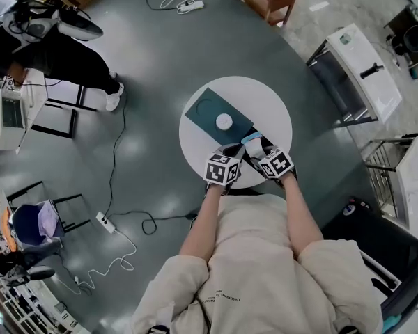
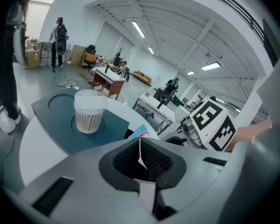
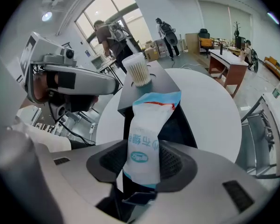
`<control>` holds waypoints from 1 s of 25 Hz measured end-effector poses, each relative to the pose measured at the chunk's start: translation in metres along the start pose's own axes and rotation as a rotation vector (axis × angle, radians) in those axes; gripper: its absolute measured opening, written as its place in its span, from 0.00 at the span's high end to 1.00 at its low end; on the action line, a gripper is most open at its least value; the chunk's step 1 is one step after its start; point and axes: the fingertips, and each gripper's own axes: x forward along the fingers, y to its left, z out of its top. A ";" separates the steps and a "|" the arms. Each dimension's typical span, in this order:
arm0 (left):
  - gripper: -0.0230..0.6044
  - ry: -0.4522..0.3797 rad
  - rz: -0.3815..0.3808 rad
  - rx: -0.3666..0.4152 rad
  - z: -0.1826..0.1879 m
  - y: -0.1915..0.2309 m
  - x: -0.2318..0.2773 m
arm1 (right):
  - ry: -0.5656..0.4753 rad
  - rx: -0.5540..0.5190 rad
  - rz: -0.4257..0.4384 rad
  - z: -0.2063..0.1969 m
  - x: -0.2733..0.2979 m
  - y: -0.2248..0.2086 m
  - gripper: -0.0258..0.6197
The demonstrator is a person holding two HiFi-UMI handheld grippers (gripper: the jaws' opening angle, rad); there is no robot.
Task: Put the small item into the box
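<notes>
Carrying is judged to be the step in hand: the small item, a packet (image 3: pixel 147 120), is held over the 6 o'clock edge of the table (image 1: pixel 265 103), and it has not yet been set into the box (image 1: pixel 200 122). The right gripper (image 3: pixel 142 167) is clamped on the packet's lower half, with its pads pressed against both flat sides, so that the upper half stands out beyond the jaws. The left gripper (image 2: pixel 141 160) is seen with its jaws drawn together on a thin white sliver. This is taken to be an edge of the same packet, since a red-and-blue corner shows just past the tips, though it cannot be made fully certain.

The box is a flat, dark teal thing lying at about 11 o'clock from the grippers, across the middle of the table. A cup (image 2: pixel 88 113) of cotton swabs stands on it, and a round recess is seen beside the cup toward the far end. Whether the part nearest the grippers is an open compartment cannot be told.

For the next move, the packet would need to be carried forward toward 12 o'clock and lowered over a free part of the box, away from the cup. Both grips would then be let go — the left one probably first.

The packet is made of soft white film, pale blue at the ends, with a red line under the top seal and a blue oval mark on its face. It looks slightly plump and creased — likely to flex when set down.
</notes>
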 end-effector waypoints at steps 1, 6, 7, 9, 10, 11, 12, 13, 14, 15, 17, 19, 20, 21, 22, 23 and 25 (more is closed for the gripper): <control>0.92 0.002 0.001 -0.003 -0.001 0.001 -0.001 | 0.011 -0.011 -0.004 -0.002 0.001 0.000 0.63; 0.92 0.005 0.013 -0.029 -0.009 0.012 -0.008 | 0.132 -0.095 -0.080 -0.016 0.013 -0.001 0.63; 0.92 0.006 0.013 -0.034 -0.011 0.013 -0.008 | 0.158 -0.108 -0.086 -0.021 0.017 0.000 0.63; 0.92 0.013 0.012 -0.037 -0.015 0.014 -0.007 | 0.199 -0.119 -0.085 -0.028 0.022 0.001 0.63; 0.92 0.017 0.012 -0.034 -0.016 0.014 -0.007 | 0.203 -0.130 -0.094 -0.028 0.024 0.000 0.63; 0.92 0.021 0.012 -0.030 -0.017 0.014 -0.008 | 0.205 -0.142 -0.108 -0.026 0.025 -0.002 0.63; 0.92 0.024 0.014 -0.026 -0.018 0.015 -0.009 | 0.214 -0.146 -0.120 -0.026 0.026 -0.003 0.63; 0.92 0.025 0.016 -0.025 -0.018 0.015 -0.010 | 0.229 -0.143 -0.129 -0.027 0.026 -0.004 0.63; 0.92 0.025 0.019 -0.025 -0.018 0.016 -0.011 | 0.239 -0.143 -0.136 -0.029 0.025 -0.006 0.63; 0.92 0.022 0.023 -0.027 -0.017 0.016 -0.012 | 0.239 -0.154 -0.142 -0.027 0.026 -0.007 0.63; 0.92 0.014 0.030 -0.030 -0.014 0.017 -0.013 | 0.235 -0.189 -0.156 -0.023 0.025 -0.010 0.63; 0.92 0.011 0.035 -0.028 -0.012 0.019 -0.015 | 0.237 -0.205 -0.159 -0.021 0.027 -0.011 0.63; 0.92 0.012 0.037 -0.025 -0.012 0.020 -0.015 | 0.236 -0.203 -0.154 -0.020 0.028 -0.010 0.63; 0.92 0.013 0.039 -0.022 -0.012 0.020 -0.016 | 0.233 -0.199 -0.148 -0.019 0.030 -0.009 0.63; 0.92 0.014 0.041 -0.020 -0.011 0.020 -0.015 | 0.232 -0.199 -0.146 -0.019 0.031 -0.010 0.63; 0.92 0.014 0.043 -0.020 -0.010 0.019 -0.015 | 0.235 -0.202 -0.147 -0.020 0.031 -0.011 0.63; 0.92 0.016 0.049 -0.024 -0.010 0.019 -0.016 | 0.238 -0.209 -0.153 -0.020 0.031 -0.013 0.63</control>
